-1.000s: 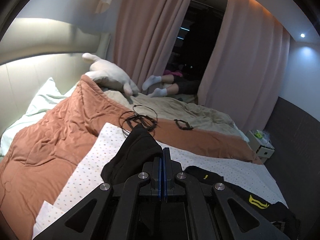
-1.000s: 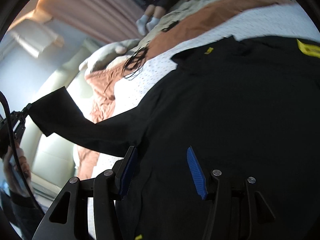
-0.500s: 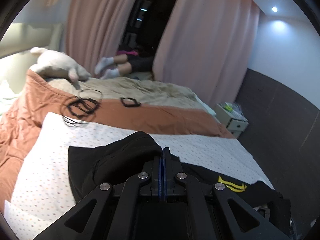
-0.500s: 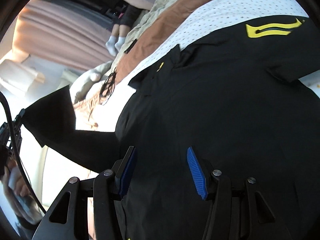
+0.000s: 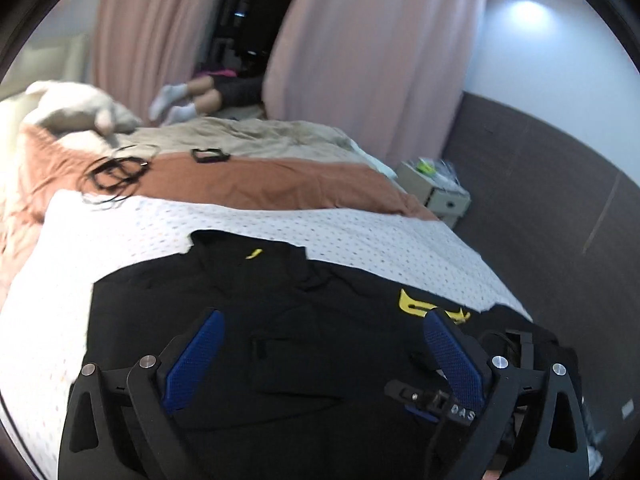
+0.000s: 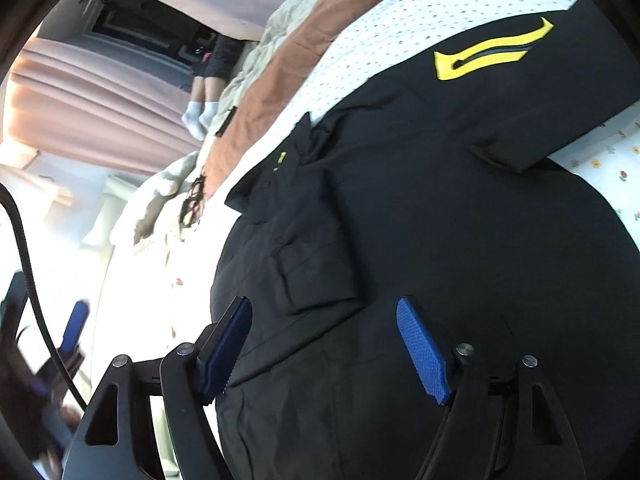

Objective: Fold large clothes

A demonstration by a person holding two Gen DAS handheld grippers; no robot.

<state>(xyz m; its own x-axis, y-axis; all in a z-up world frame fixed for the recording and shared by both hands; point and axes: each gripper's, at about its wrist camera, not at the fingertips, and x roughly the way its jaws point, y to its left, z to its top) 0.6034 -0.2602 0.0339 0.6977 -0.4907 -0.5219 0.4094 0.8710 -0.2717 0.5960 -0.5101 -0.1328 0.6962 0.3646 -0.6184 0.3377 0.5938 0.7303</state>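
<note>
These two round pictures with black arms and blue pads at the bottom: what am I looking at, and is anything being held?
Each picture comes from a fisheye camera on hand-held tongs, looking forward along two blue-padded fingers. A person carries one in each hand. The left tongs have just opened wide, and the right tongs have just opened further. Neither grips anything. Beneath them a black shirt with a yellow emblem lies on a dotted white sheet on a bed. Farther back lie an orange blanket and black cables.
</note>
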